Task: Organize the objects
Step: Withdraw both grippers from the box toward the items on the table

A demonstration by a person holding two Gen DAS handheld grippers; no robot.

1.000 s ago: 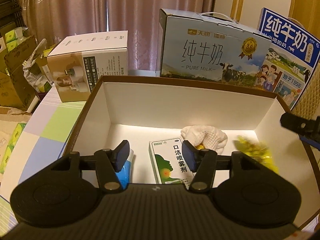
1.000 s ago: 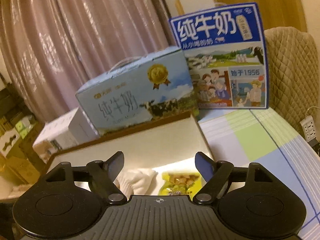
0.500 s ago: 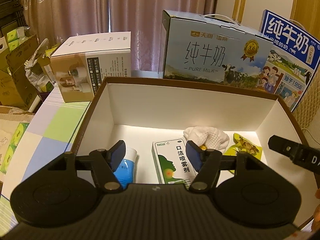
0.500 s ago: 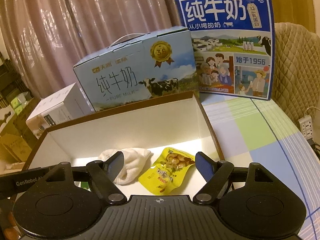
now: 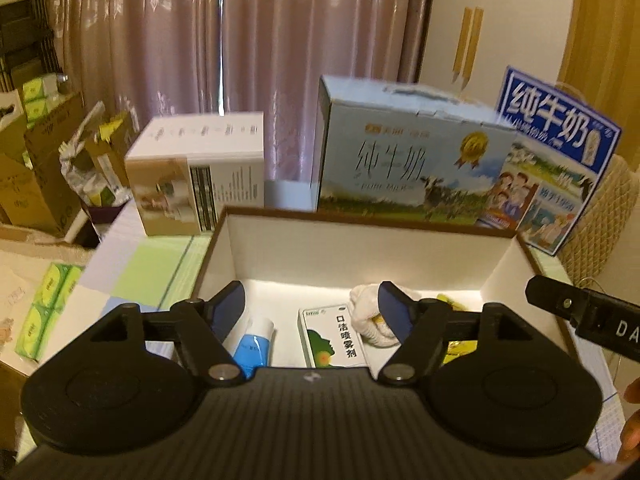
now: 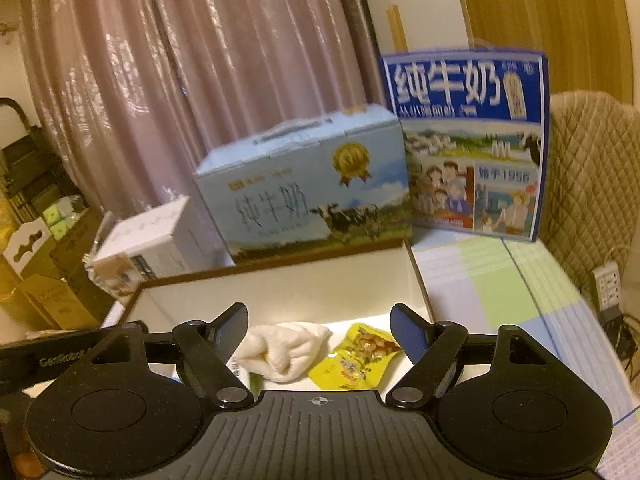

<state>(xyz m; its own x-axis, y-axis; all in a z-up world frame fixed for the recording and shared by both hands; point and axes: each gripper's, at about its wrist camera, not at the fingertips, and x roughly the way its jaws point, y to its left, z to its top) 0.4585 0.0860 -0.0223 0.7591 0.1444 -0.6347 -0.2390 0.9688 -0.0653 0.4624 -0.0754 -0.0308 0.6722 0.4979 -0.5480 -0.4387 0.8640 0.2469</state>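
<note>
Four items in box [image 5: 360,240] below left tool [image 5: 312,306].

Both views are lit dimly by warm, yellowish indoor light. The brightest area is the white floor of the open box [image 5: 400,240], where a glowing band is seen along the far wall. Soft sheen is visible on the curtain [image 6: 240,80] folds. Motion blur is present throughout — print on the milk cartons [image 5: 408,160] is smeared and only partly legible. Strong fisheye bending is seen at the edges, and the corners are vignetted to black. The dark gripper bodies are rendered with little detail.
</note>
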